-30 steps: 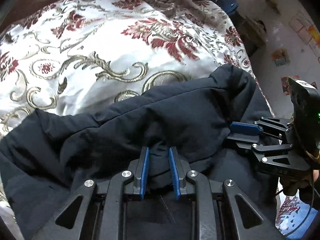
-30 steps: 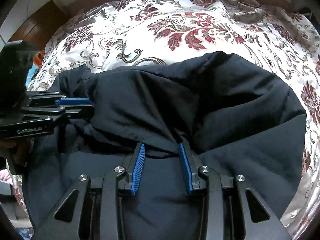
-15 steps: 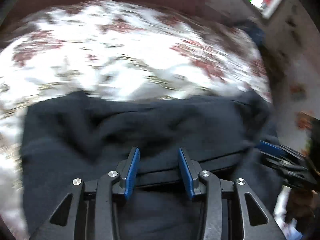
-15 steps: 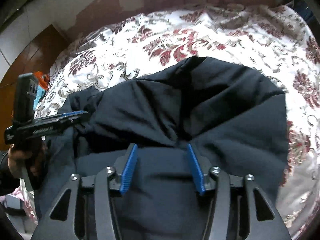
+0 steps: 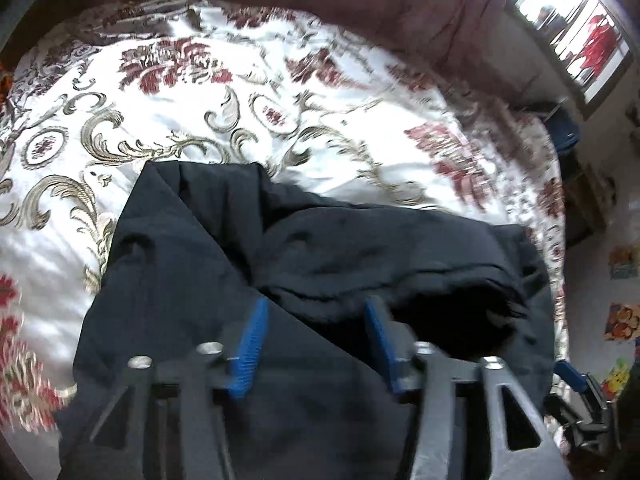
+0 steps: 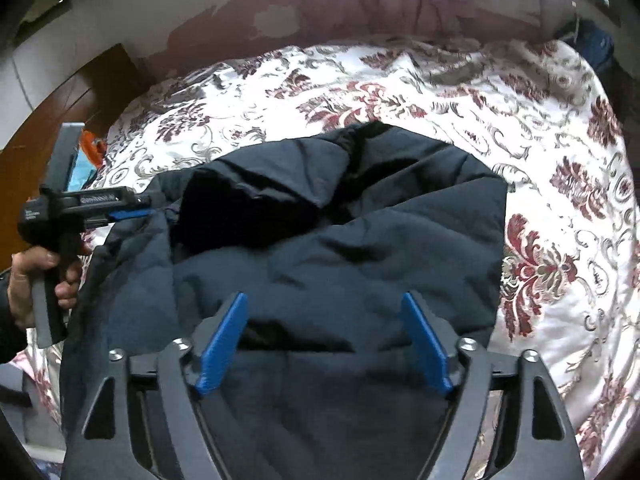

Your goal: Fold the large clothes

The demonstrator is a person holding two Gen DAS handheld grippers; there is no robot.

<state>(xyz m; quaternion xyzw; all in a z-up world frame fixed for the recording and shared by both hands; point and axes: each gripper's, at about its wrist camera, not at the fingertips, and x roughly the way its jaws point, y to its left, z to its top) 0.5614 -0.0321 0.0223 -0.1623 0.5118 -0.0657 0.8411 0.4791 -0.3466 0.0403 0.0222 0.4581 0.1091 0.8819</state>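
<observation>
A dark navy padded jacket (image 5: 360, 248) lies folded over itself on the bed, seen again in the right wrist view (image 6: 360, 232). My left gripper (image 5: 316, 322) hovers open over its near edge, its blue pads (image 5: 252, 340) apart with no cloth between them. My right gripper (image 6: 324, 320) is open wide above the jacket's near middle, holding nothing. In the right wrist view the left gripper (image 6: 156, 205) sits by the jacket's left edge, held by a hand (image 6: 32, 280). The right gripper (image 5: 576, 380) shows at the lower right of the left wrist view.
A white bedspread (image 6: 560, 140) with red and gold floral print covers the bed (image 5: 200, 120). A reddish curtain (image 6: 400, 4) hangs behind. Brown wood (image 6: 60, 120) stands left, with an orange item (image 6: 90, 144) by it. A window (image 5: 576, 40) is upper right. A blue object (image 6: 600, 48) lies at the bed's far right.
Both grippers let go of the jacket and opened. They pulled back and rose, and the jacket's upper layer now lies folded over the lower part.
</observation>
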